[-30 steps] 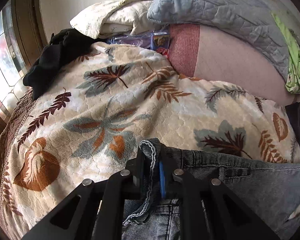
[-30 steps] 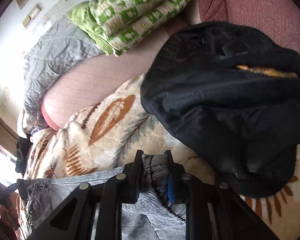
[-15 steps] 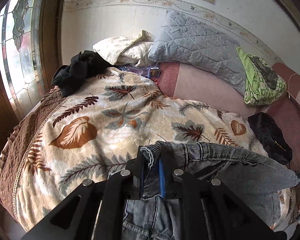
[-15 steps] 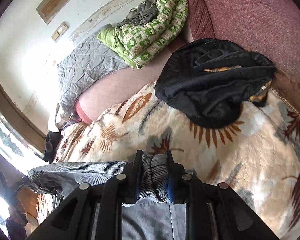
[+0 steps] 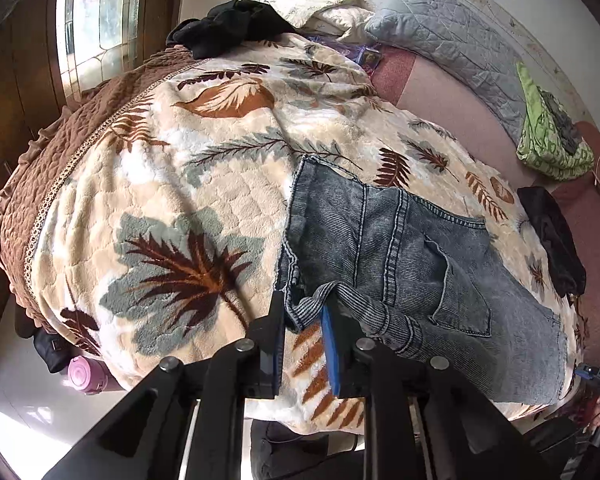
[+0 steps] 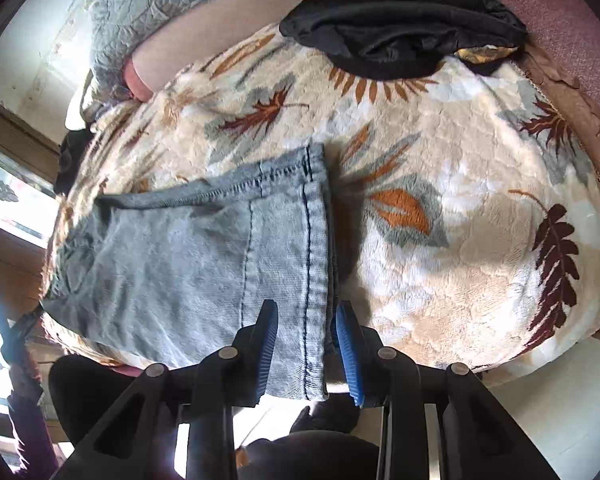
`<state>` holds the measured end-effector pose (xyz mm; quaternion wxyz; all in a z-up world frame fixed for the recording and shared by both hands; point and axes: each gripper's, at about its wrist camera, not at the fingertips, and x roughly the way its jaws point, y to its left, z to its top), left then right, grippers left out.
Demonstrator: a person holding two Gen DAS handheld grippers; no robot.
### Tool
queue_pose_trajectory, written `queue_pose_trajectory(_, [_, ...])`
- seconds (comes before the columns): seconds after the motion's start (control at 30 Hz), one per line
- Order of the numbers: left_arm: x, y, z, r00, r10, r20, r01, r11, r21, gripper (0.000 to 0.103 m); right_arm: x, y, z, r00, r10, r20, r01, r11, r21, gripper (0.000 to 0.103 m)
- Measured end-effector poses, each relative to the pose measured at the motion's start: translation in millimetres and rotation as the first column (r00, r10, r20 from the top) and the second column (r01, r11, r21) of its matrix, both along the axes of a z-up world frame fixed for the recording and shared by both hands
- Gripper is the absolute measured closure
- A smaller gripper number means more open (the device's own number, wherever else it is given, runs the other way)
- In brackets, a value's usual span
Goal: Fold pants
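Left wrist view: the left gripper (image 5: 304, 312) sits at lower centre, its jaws a narrow gap apart and just opening. A belt loop at the waistband corner of the jeans (image 5: 412, 264) droops between the blue pads; the pads do not look pressed on it. The jeans lie folded on the leaf-print blanket (image 5: 172, 208), filling the right-centre of the frame, back pocket facing up, waistband edge toward the left. The blanket covers a bed with a brown ruffled border (image 5: 40, 184) at left. A black garment (image 5: 228, 28) lies at the top edge, a grey quilted pillow (image 5: 452, 36) at upper right, a green patterned bundle (image 5: 548, 140) at far right. A pink bottle (image 5: 86, 376) stands on the floor at lower left. Stained-glass window (image 5: 96, 20) at upper left.

Right wrist view: the right gripper (image 6: 306, 344) at lower centre, jaws moderately apart and just opening. The hem end of the jeans (image 6: 204, 256) runs between the blue pads with clear gaps on both sides, not clamped. The denim spreads flat over the left-centre of the blanket (image 6: 460, 240), its hem hanging over the near edge of the bed. A black garment (image 6: 400, 20) lies at top centre, the grey pillow (image 6: 152, 12) at upper left.
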<state>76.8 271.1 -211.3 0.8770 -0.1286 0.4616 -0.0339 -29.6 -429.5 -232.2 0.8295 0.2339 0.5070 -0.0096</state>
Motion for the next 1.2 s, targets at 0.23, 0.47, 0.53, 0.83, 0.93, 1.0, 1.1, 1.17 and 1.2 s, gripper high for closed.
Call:
queue_pose_trajectory(0.23, [-5, -27, 52, 0.989, 0.002, 0.149, -0.014, 0.997, 0.075, 0.084, 37, -12, 14, 0.982, -0.144, 0.12, 0.139, 0.989, 0.048, 0.035])
queue_pose_trajectory(0.47, [17, -66, 32, 0.994, -0.049, 0.099, 0.039, 0.995, 0.094, 0.083, 79, 9, -29, 0.996, -0.09, -0.004, 0.09, 0.993, -0.072, 0.081])
queue_pose_trajectory(0.53, [24, -71, 22, 0.996, -0.043, 0.077, 0.036, 0.996, 0.083, 0.083, 79, 13, -27, 0.998, -0.067, -0.014, 0.064, 0.989, -0.133, 0.088])
queue_pose_trajectory(0.83, [56, -108, 8, 0.998, -0.024, 0.062, 0.018, 0.994, 0.104, 0.083, 100, -6, 20, 0.979, -0.142, 0.15, 0.161, 0.979, -0.122, 0.089])
queue_pose_trajectory(0.93, [65, -120, -2, 1.0, -0.003, 0.027, 0.0, 0.993, 0.122, 0.083, 119, -10, -3, 0.98, -0.175, 0.099, 0.188, 0.973, -0.135, 0.089])
queue_pose_trajectory(1.0, [70, -123, -12, 1.0, 0.002, -0.008, -0.001, 0.993, 0.117, 0.083, 125, -18, -29, 0.981, -0.195, 0.019, 0.196, 0.975, -0.107, 0.088])
queue_pose_trajectory(1.1, [74, -125, -25, 0.999, 0.018, -0.051, -0.01, 0.989, 0.15, 0.083, 111, -33, -37, 0.964, -0.263, 0.04, 0.264, 0.964, -0.02, 0.07])
queue_pose_trajectory(1.17, [74, -122, -32, 0.997, 0.029, -0.064, -0.019, 0.987, 0.157, 0.083, 97, -39, -24, 0.944, -0.321, 0.083, 0.324, 0.946, -0.026, 0.066])
queue_pose_trajectory(1.2, [74, -120, -34, 0.997, 0.038, -0.067, -0.027, 0.988, 0.153, 0.083, 88, -41, -14, 0.93, -0.343, 0.129, 0.35, 0.936, -0.034, 0.066])
